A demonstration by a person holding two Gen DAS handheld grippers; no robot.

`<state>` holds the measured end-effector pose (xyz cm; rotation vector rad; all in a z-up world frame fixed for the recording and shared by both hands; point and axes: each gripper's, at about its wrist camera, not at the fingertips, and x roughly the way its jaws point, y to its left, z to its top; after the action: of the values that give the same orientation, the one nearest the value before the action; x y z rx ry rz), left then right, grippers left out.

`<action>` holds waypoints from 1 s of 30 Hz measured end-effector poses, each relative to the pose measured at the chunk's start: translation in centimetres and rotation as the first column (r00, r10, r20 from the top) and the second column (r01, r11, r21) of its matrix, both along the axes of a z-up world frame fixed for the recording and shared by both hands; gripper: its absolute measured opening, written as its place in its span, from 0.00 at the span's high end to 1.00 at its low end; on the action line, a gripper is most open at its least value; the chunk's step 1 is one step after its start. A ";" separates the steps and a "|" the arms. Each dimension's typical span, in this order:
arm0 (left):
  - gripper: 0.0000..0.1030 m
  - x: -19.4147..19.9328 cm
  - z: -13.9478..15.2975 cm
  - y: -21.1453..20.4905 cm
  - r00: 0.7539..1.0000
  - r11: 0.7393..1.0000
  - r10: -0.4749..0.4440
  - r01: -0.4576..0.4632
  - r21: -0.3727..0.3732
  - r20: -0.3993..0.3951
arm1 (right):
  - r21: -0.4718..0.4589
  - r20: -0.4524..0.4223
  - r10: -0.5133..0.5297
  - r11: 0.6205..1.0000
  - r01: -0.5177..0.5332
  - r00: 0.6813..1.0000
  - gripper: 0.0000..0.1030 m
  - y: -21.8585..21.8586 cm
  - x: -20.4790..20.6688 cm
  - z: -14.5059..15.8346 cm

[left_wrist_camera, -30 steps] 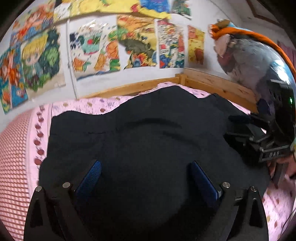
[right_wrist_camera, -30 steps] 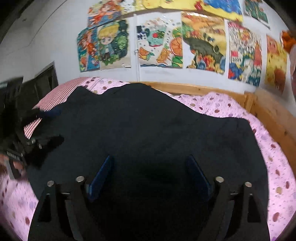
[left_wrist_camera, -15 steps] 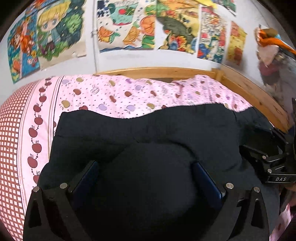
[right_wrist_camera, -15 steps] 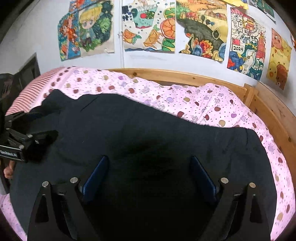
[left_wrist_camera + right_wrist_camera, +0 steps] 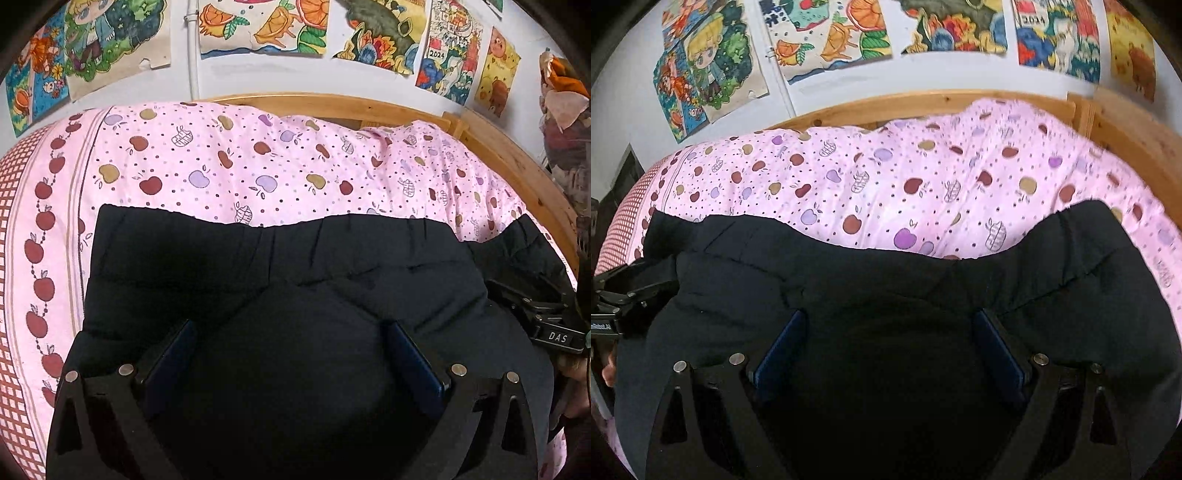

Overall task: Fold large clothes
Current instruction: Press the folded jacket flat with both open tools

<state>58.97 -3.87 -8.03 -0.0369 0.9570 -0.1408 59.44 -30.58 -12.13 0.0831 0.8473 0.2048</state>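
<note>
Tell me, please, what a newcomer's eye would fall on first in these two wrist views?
First the large black garment spread over the near part of the bed, bunched up between the fingers of both grippers. Behind it glows the pink apple-print bedsheet, running back to the wooden bed frame. Above that, bright cartoon posters line the white wall.

Pink apple-print bedsheet (image 5: 258, 166) in a wooden bed frame (image 5: 332, 105), cartoon posters (image 5: 258, 26) above

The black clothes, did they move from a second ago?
Yes. The black clothes slid back toward the camera, away from the wooden bed frame. Their far edge used to reach that frame; now lots of pink apple sheet shows between them.
</note>
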 end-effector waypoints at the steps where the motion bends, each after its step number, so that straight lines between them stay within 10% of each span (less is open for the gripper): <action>1: 0.00 0.1 -0.1 -0.1 1.000 1.000 -0.001 0.001 0.004 -0.001 | 0.006 0.001 -0.001 1.000 0.001 1.000 0.13 0.0 0.0 -0.2; 30: 0.00 -1.3 -0.8 -0.1 0.998 1.000 -0.016 0.016 -0.001 0.063 | 0.076 0.078 -0.002 0.997 -0.004 0.997 0.11 -0.6 -1.2 -0.7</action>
<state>57.64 -3.95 -8.83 -0.0261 0.8945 -0.1563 58.23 -31.17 -12.81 0.1447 0.7614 0.2396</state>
